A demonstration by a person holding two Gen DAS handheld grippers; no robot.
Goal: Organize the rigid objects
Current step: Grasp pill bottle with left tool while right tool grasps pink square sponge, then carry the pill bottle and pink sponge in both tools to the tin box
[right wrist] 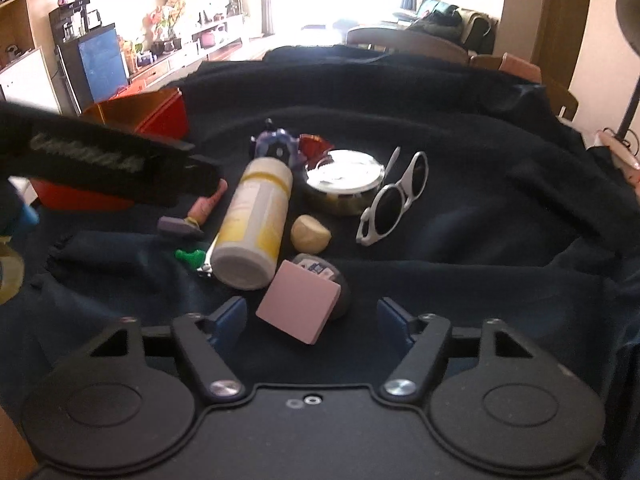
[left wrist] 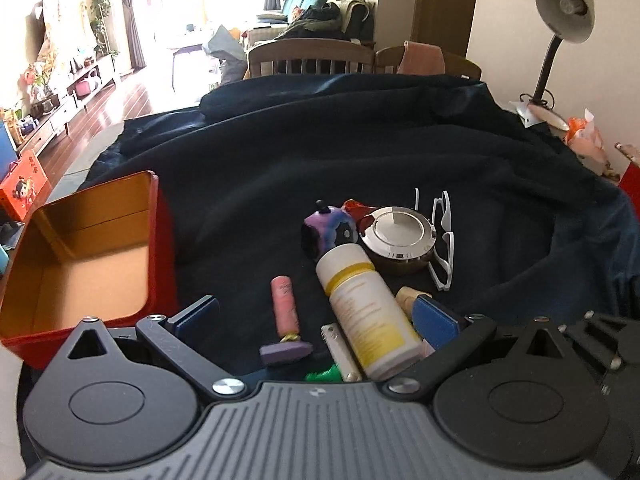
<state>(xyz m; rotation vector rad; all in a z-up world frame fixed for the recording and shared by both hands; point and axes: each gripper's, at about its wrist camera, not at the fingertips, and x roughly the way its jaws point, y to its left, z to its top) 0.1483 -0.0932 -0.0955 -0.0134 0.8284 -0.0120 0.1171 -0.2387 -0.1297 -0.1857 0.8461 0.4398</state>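
Observation:
A pile of small objects lies on a dark cloth. A white and yellow bottle (left wrist: 368,308) (right wrist: 254,224) lies on its side, with a pink stamp (left wrist: 285,310), a purple toy (left wrist: 330,230), a round metal tin (left wrist: 398,240) (right wrist: 344,184), white sunglasses (left wrist: 442,240) (right wrist: 394,200), a cream lump (right wrist: 310,234) and a pink block (right wrist: 298,306). An open red tin box (left wrist: 92,248) (right wrist: 160,114) stands at the left. My left gripper (left wrist: 316,320) is open, its jaws on either side of the stamp and bottle. My right gripper (right wrist: 312,320) is open around the pink block.
A desk lamp (left wrist: 560,40) stands at the far right edge. Wooden chairs (left wrist: 312,58) stand behind the table. The dark cloth (left wrist: 360,140) is bunched in folds at the back and right. The left gripper's body (right wrist: 100,156) crosses the right wrist view at left.

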